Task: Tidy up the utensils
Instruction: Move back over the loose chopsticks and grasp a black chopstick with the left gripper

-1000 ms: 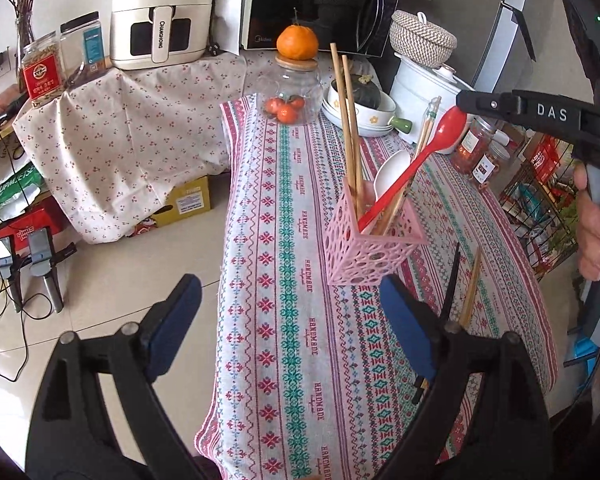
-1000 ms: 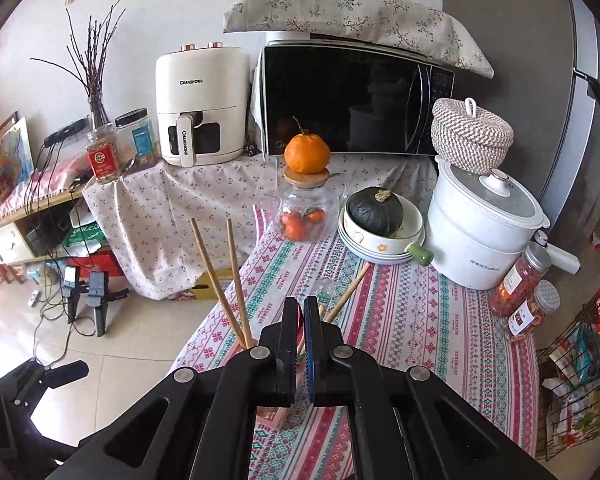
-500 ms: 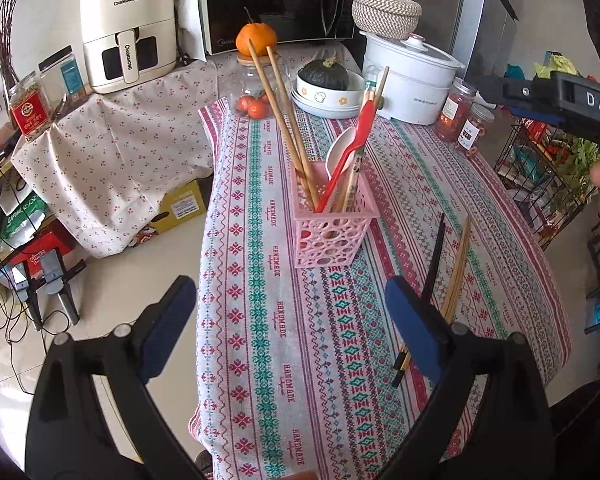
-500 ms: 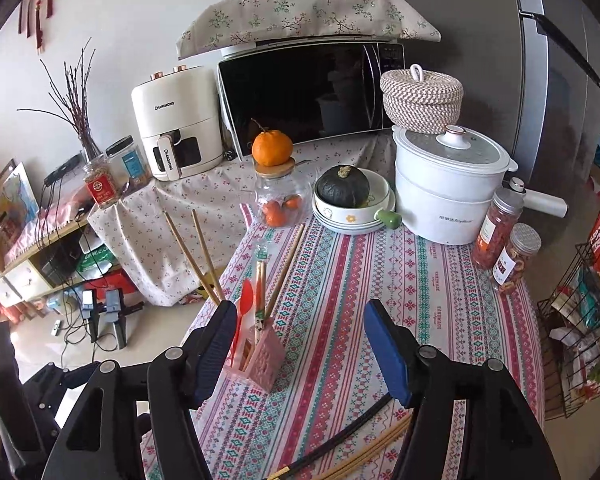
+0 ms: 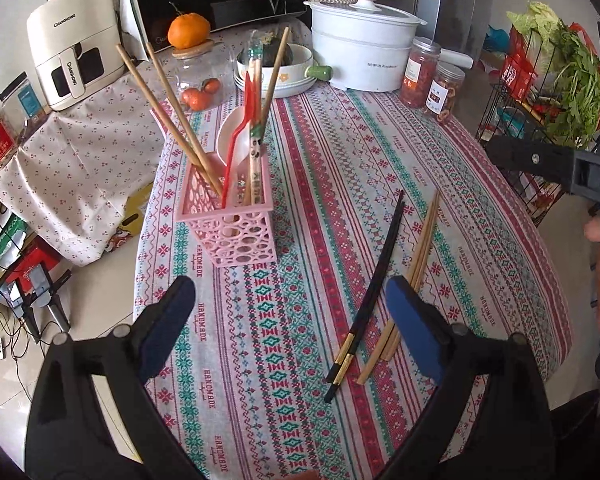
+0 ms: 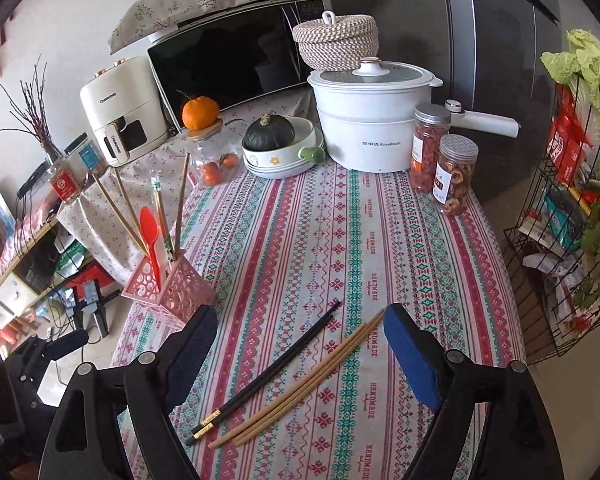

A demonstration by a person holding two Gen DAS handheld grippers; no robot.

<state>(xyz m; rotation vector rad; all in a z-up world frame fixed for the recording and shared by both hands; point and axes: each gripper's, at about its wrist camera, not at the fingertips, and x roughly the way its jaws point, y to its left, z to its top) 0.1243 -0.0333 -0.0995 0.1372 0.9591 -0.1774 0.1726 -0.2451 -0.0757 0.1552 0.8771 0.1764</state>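
Chopsticks lie on the tablecloth point(image 6: 300, 240) in two pairs, touching near their handle ends: a black pair point(image 6: 268, 368) and a wooden pair point(image 6: 304, 376), well apart from the pink holder point(image 6: 172, 288) at the table's left edge, where more chopsticks, a red spoon point(image 6: 150, 232) and a white spoon point(image 5: 230, 140) stand upright. Left gripper point(image 5: 292, 316) and right gripper point(image 6: 300, 356) both hover spread wide and empty, the right one's fingers framing both pairs

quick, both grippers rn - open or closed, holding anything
left gripper: open, holding nothing, above the tablecloth near the black chopsticks.
right gripper: open, holding nothing, above the bamboo chopsticks.
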